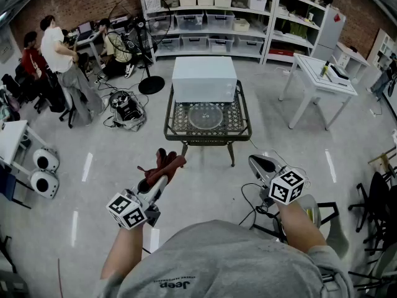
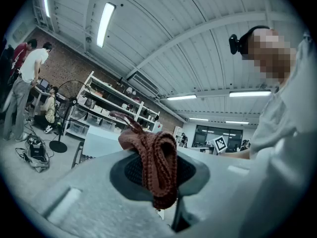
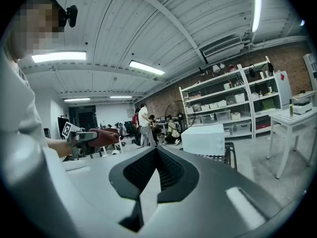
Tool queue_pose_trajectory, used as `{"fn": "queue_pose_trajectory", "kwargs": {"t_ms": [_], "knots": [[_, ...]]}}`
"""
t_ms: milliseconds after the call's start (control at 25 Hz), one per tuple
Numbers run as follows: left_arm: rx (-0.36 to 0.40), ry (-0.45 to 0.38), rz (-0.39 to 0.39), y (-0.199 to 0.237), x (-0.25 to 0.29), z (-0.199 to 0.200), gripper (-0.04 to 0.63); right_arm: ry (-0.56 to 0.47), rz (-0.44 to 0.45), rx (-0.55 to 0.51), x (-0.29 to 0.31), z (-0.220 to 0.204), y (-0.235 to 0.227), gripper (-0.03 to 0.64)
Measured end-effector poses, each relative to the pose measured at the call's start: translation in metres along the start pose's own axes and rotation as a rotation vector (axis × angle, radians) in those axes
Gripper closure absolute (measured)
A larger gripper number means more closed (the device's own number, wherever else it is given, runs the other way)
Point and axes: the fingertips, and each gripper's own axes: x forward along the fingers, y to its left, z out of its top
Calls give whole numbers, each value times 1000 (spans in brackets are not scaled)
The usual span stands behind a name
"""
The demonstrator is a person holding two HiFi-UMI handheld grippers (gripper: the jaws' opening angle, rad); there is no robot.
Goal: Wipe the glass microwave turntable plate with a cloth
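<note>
A clear glass turntable plate (image 1: 205, 116) lies on a small black lattice table (image 1: 176, 131), in front of a white microwave (image 1: 204, 78). My left gripper (image 1: 162, 172) is held well short of the table, shut on a reddish-brown knitted cloth (image 1: 165, 165) (image 2: 151, 158) that drapes over its jaws. My right gripper (image 1: 262, 164) (image 3: 157, 167) is also back from the table, shut with nothing between its jaws. The microwave (image 3: 203, 139) and the table's edge show in the right gripper view, and the left gripper (image 3: 94, 136) with the cloth is at left there.
A standing fan (image 1: 141, 39) is left of the table, a white side table (image 1: 319, 76) to the right, shelving (image 1: 208, 14) behind. Several people (image 1: 59, 54) are at desks at the far left. Bags and cables (image 1: 126, 108) lie on the floor; a stool (image 1: 310, 213) stands by my right side.
</note>
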Motion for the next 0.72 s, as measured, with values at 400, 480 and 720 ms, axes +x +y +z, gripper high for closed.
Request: {"fn": "queue_pose_trajectory", "kwargs": {"t_ms": [400, 480, 720], "knots": [[-2, -5, 6, -5, 13, 4, 528, -27, 12, -6, -4, 17, -11, 609], [-1, -5, 9, -7, 17, 4, 528, -38, 17, 6, -6, 23, -15, 608], [3, -16, 28, -29, 46, 0, 528, -55, 44, -1, -33, 31, -36, 607]]}}
